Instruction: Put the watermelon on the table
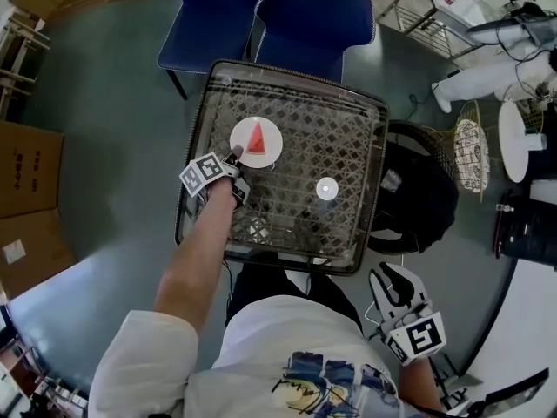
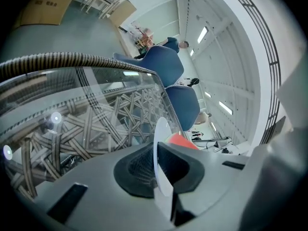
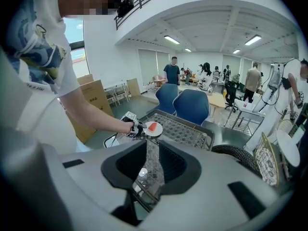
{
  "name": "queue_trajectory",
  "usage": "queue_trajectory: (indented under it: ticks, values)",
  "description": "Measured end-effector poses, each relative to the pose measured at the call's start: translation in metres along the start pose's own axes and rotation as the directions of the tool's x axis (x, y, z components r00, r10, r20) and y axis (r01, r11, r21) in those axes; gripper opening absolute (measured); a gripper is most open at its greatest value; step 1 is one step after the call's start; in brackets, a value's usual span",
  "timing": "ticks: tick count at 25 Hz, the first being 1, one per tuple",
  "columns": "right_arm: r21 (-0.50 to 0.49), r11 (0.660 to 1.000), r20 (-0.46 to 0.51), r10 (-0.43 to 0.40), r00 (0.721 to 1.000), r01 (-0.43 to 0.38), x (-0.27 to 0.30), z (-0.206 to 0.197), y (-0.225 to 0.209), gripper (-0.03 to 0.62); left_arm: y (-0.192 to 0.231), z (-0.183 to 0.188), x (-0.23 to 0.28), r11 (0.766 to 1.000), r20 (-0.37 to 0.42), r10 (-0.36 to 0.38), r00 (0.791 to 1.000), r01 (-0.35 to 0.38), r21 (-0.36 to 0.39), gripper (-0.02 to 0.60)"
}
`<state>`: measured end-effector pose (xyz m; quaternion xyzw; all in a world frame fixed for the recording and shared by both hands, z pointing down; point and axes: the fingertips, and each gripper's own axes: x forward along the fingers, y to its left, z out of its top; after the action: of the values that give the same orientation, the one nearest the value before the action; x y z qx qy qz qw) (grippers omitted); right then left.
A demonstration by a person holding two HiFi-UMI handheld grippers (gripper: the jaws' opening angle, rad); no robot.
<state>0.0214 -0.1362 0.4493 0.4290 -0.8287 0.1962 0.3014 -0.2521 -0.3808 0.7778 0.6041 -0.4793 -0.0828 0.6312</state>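
Note:
A red watermelon wedge (image 1: 256,138) lies on a small white plate (image 1: 265,151) over the glass-topped woven table (image 1: 374,172). My left gripper (image 1: 233,159) is shut on the plate's near-left rim. In the left gripper view the plate (image 2: 161,134) stands edge-on between the jaws of my left gripper (image 2: 163,177), with the wedge (image 2: 180,139) behind it. I cannot tell whether the plate touches the glass. My right gripper (image 1: 396,281) hangs low at my right side, away from the table, with a narrow empty gap between its jaws. The right gripper view shows my right gripper (image 3: 151,170) and, beyond it, the plate (image 3: 153,127).
Two blue chairs (image 1: 318,16) stand behind the table. A black tyre-like object (image 1: 418,190) and a wire basket (image 1: 470,155) sit to the right. Cardboard boxes (image 1: 26,172) line the left. A bright round light spot (image 1: 326,188) shows on the glass. Several people (image 3: 172,71) stand far back.

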Motion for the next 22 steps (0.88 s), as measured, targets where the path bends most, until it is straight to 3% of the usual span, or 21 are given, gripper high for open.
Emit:
queue_trajectory:
  ticks: [4, 10, 16, 20, 22]
  values:
    - [0.003, 1.0, 0.003, 0.014, 1.0, -0.014, 0.007, 0.003, 0.001, 0.075, 0.004, 0.001, 0.003, 0.989, -0.037, 0.112, 0.993, -0.107, 0.105, 0.032]
    - [0.002, 1.0, 0.008, 0.026, 1.0, -0.026, 0.013, 0.009, -0.004, 0.075, 0.004, 0.003, 0.006, 0.94, -0.056, 0.247, 0.967, -0.225, 0.255, 0.064]
    - [0.008, 1.0, 0.016, 0.016, 1.0, -0.016, 0.01, 0.004, -0.009, 0.075, 0.007, 0.004, 0.007, 0.844, -0.03, 0.393, 0.919, -0.348, 0.408, 0.091]
    - [0.017, 1.0, 0.016, 0.009, 1.0, -0.009, 0.005, -0.001, -0.015, 0.075, 0.009, 0.004, 0.007, 0.749, 0.0, 0.48, 0.877, -0.41, 0.52, 0.091]
    - [0.018, 1.0, 0.02, 0.008, 1.0, -0.008, 0.002, -0.005, -0.019, 0.075, 0.008, 0.005, 0.006, 0.725, 0.019, 0.494, 0.869, -0.424, 0.543, 0.091]
